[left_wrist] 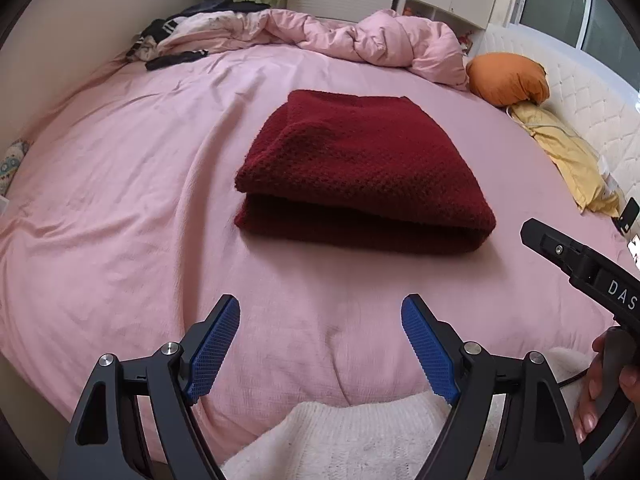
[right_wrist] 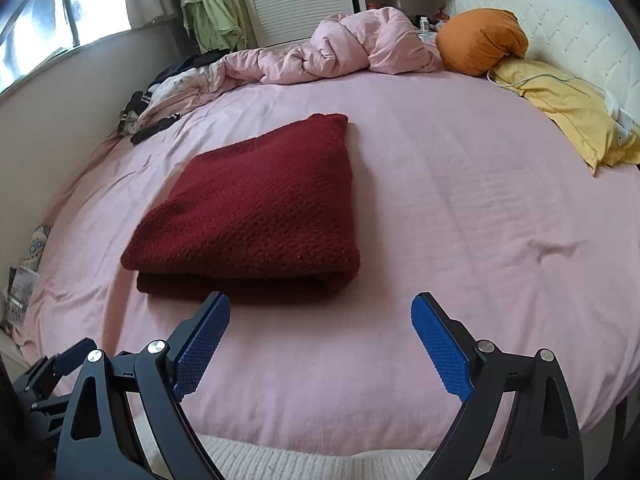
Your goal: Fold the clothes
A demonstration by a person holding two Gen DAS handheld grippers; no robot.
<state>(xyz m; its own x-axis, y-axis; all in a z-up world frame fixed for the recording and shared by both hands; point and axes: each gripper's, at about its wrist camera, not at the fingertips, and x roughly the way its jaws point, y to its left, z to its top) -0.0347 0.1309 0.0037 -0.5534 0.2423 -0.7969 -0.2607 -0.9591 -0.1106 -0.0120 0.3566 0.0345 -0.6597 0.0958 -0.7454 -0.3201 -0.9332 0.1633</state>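
A dark red knitted garment (left_wrist: 356, 172) lies folded into a thick rectangle on the pink bed sheet (left_wrist: 120, 200); it also shows in the right wrist view (right_wrist: 256, 216). My left gripper (left_wrist: 320, 316) is open and empty, held above the sheet in front of the garment. My right gripper (right_wrist: 320, 312) is open and empty, just in front of the garment's near right corner. The right gripper's body (left_wrist: 580, 268) shows at the right edge of the left wrist view. A white knitted fabric (left_wrist: 340, 440) lies below both grippers, at the bed's near edge (right_wrist: 320, 460).
A crumpled pink duvet (left_wrist: 380, 40) and dark clothes (left_wrist: 168, 44) lie at the far side. An orange pillow (left_wrist: 508, 78) and a yellow pillow (left_wrist: 568, 156) lie by the white headboard (left_wrist: 580, 80). A wall runs along the left (right_wrist: 60, 120).
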